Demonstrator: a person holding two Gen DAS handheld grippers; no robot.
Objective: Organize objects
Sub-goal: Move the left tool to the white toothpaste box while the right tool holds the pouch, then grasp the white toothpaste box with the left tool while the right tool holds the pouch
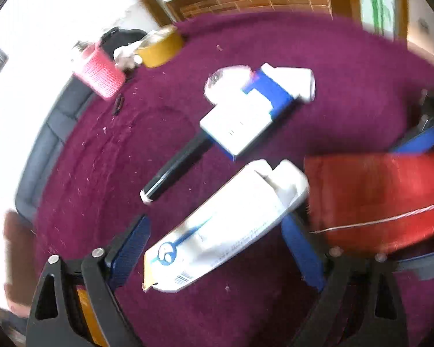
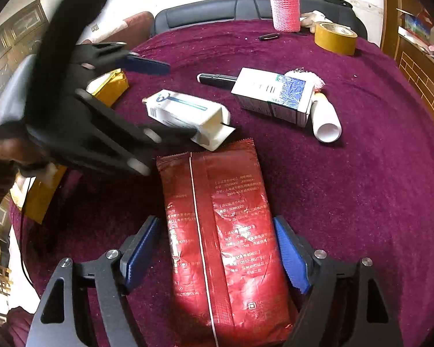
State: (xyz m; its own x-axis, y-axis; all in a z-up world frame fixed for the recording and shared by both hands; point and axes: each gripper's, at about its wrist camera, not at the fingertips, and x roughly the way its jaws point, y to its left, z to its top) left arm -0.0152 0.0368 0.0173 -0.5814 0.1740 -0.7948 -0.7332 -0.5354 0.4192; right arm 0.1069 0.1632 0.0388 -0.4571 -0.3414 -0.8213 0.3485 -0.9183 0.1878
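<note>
A white and blue toothpaste box (image 1: pixel 222 231) lies between the open blue pads of my left gripper (image 1: pixel 217 248); it also shows in the right wrist view (image 2: pixel 185 112). A red foil packet (image 2: pixel 222 243) lies flat between the open pads of my right gripper (image 2: pixel 217 254), not clamped; it shows at the right of the left wrist view (image 1: pixel 376 199). My left gripper appears blurred in the right wrist view (image 2: pixel 159 98), straddling the toothpaste box. A white and blue carton (image 2: pixel 272 95), a black pen (image 2: pixel 214 79) and a white tube (image 2: pixel 325 118) lie beyond.
The table wears a purple cloth (image 2: pixel 376 173). A pink knit-covered bottle (image 2: pixel 285 8), a roll of yellow tape (image 2: pixel 335 37) and a small black object (image 2: pixel 269 37) stand at the far edge. A yellow packet (image 2: pixel 110 86) lies at the left. A dark chair (image 2: pixel 217 11) stands behind.
</note>
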